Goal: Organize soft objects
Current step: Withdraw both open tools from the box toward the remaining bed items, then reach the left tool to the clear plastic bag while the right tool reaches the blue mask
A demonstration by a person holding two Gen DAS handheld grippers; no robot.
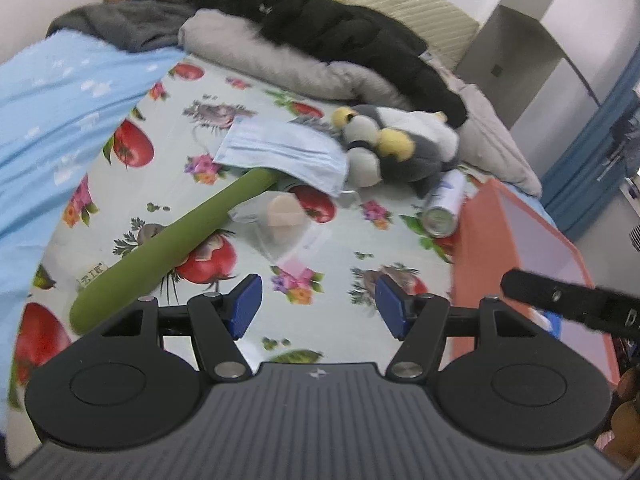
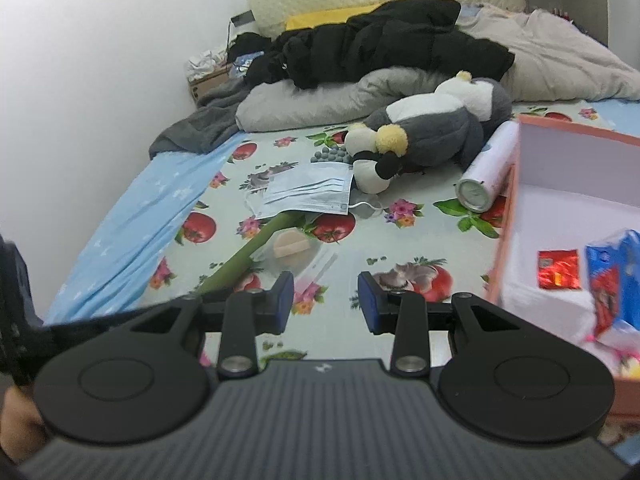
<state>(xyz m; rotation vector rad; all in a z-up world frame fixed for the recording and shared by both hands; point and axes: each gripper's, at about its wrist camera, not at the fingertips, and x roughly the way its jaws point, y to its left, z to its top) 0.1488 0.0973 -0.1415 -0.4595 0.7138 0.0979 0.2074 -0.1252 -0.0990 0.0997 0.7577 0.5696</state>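
A grey-and-white plush toy [image 1: 400, 148] [image 2: 432, 128] lies on the fruit-patterned bed sheet [image 1: 340, 248] [image 2: 400, 240]. A blue face mask [image 1: 280, 152] [image 2: 308, 190] lies next to it, over a long green soft stick [image 1: 168, 248] [image 2: 248, 256]. A beige puff in clear wrap [image 1: 284, 210] [image 2: 290, 246] lies beside the stick. My left gripper [image 1: 318, 306] is open and empty above the sheet. My right gripper [image 2: 326, 304] is open and empty, short of the puff.
An orange box [image 1: 520, 248] [image 2: 516, 208] stands at the right and holds packets [image 2: 608, 280]. A spray can [image 1: 444, 204] [image 2: 486, 172] lies against it. Dark clothes [image 1: 340, 28] [image 2: 380, 44], a grey blanket [image 1: 280, 64] and a blue quilt [image 1: 60, 128] [image 2: 152, 216] lie behind and left.
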